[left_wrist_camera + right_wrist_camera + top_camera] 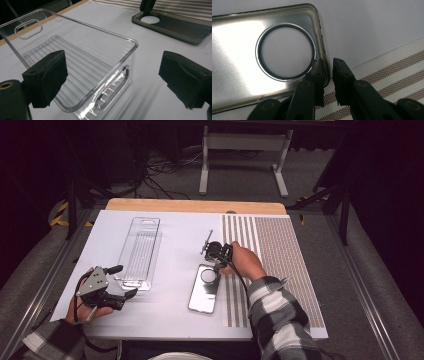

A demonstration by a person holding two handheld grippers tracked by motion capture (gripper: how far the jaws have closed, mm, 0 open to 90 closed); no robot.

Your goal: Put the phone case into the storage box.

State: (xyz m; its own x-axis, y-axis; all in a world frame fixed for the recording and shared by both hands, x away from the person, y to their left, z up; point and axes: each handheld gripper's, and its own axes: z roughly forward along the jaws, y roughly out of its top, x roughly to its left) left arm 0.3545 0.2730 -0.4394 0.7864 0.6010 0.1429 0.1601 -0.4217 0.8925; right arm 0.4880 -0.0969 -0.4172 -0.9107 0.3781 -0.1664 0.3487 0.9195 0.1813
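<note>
A clear phone case (204, 292) with a round camera hole lies flat on the white sheet (175, 235), partly over the striped mat's edge. My right gripper (218, 266) points down at its far right corner. In the right gripper view the jaws (328, 65) stand almost together astride the case's (237, 50) side rim, one inside and one outside, with a thin gap still showing. My left gripper (127, 281) rests open at the near left, its jaws (112, 72) wide apart in front of the near end of a clear plastic tray (100, 27).
The empty clear tray (150, 220) lies lengthwise on the left half of the sheet. A brown-and-white striped mat (280, 260) covers the right side. The table's wooden far edge (195, 206) and metal side rails border the work area.
</note>
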